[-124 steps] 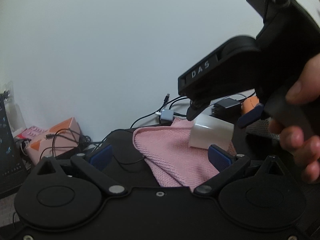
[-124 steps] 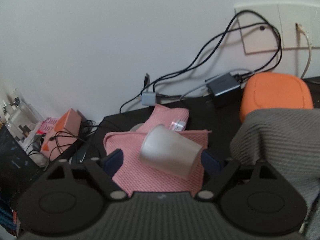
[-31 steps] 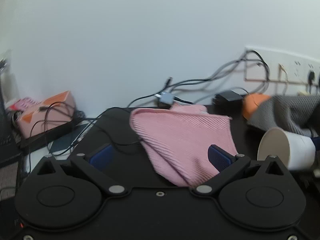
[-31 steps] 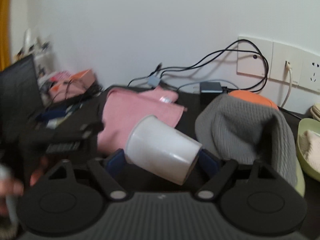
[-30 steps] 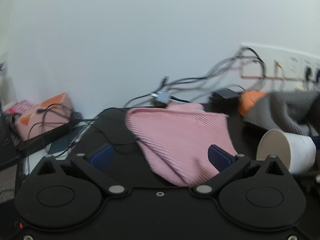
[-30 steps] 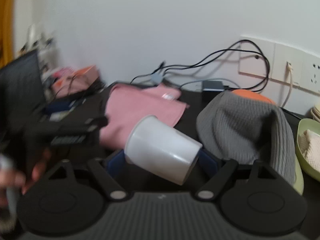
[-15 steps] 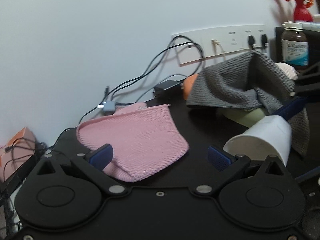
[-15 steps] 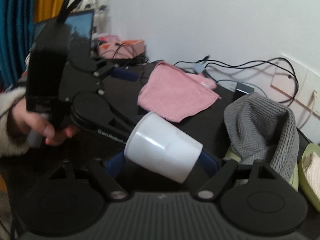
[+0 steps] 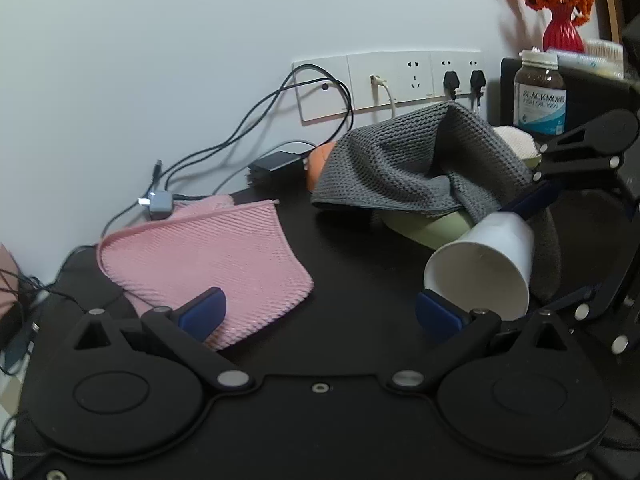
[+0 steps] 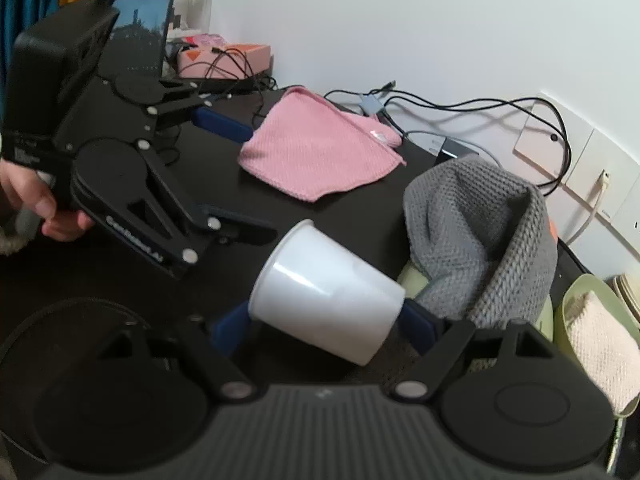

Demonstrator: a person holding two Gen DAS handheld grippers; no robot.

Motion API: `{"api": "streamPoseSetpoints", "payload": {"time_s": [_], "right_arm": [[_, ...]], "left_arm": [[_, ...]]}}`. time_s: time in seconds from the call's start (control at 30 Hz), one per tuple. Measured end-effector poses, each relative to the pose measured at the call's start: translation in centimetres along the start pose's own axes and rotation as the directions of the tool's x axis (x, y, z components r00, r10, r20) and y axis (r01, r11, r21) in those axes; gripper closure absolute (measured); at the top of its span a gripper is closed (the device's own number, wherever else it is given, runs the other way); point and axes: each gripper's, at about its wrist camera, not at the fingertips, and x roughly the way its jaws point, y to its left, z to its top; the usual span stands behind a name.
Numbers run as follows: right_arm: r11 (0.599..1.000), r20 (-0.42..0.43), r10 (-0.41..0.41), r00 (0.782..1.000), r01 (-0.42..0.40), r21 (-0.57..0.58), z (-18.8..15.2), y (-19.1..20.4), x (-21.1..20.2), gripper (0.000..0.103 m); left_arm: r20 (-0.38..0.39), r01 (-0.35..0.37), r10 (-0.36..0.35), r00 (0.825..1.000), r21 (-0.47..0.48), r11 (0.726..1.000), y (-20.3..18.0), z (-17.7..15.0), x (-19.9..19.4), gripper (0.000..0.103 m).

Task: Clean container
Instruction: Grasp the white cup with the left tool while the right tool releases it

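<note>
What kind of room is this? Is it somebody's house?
Probably a desk in a home, against a wall. Clues: the laptop, wall sockets with tangled cables, and a red vase of orange flowers beside a supplement bottle.

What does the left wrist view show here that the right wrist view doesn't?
Only the left wrist view: a red vase of orange flowers and a brown supplement bottle. Only the right wrist view: a laptop, the hand holding the left gripper, and a pale cloth in a green bowl. Both: the white cup clamped sideways in the right gripper, the pink cloth, the grey cloth and the wall sockets.
</note>
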Motion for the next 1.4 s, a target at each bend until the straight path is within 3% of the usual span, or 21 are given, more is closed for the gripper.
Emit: {"api": "streamPoseSetpoints", "payload": {"time_s": [0.23,0.37,0.6,0.77,1.03,1.13,1.27,1.4], "right_arm": [[0.999,-0.018,-0.032,0.999,0.031,-0.036,-0.5,0.6,-0.8,0.021],[0.998,0.011,-0.065,0.998,0.065,-0.023,-1.1,0.7,-1.8,0.021],[0.999,0.015,-0.052,0.999,0.052,0.004,-2.4,0.7,-2.8,0.021],[0.999,0.035,-0.048,0.998,0.047,0.015,-2.6,0.8,-2.3,0.021],[0.998,0.077,-0.005,0.997,0.001,0.063,-1.5,0.5,-0.1,0.02],[0.998,0.09,0.02,0.996,-0.025,0.059,-1.0,0.9,0.3,0.02],[0.998,0.09,0.051,0.995,-0.053,0.015,-0.6,2.3,0.3,0.02],[0.996,0.096,0.084,0.992,-0.082,-0.023,-0.4,3.3,-0.2,0.021]], "left_arm": [[0.042,0.159,-0.155,0.987,-0.135,0.978,0.9,0.4,-1.4,0.0],[0.113,0.238,-0.225,0.968,-0.12,0.964,0.1,0.4,-2.7,0.0],[0.153,0.345,-0.336,0.929,-0.033,0.938,-2.0,0.2,-4.1,0.0],[0.117,0.429,-0.419,0.9,-0.07,0.901,-2.1,0.1,-3.4,0.0],[0.095,0.457,-0.447,0.889,-0.172,0.873,-0.7,0.0,-2.1,0.0],[0.092,0.481,-0.472,0.877,-0.183,0.857,-0.6,0.1,-2.1,0.0],[0.066,0.488,-0.485,0.872,-0.18,0.854,-0.9,0.0,-1.9,0.0],[0.052,0.476,-0.475,0.878,-0.184,0.86,-0.9,0.0,-1.5,0.0]]}}
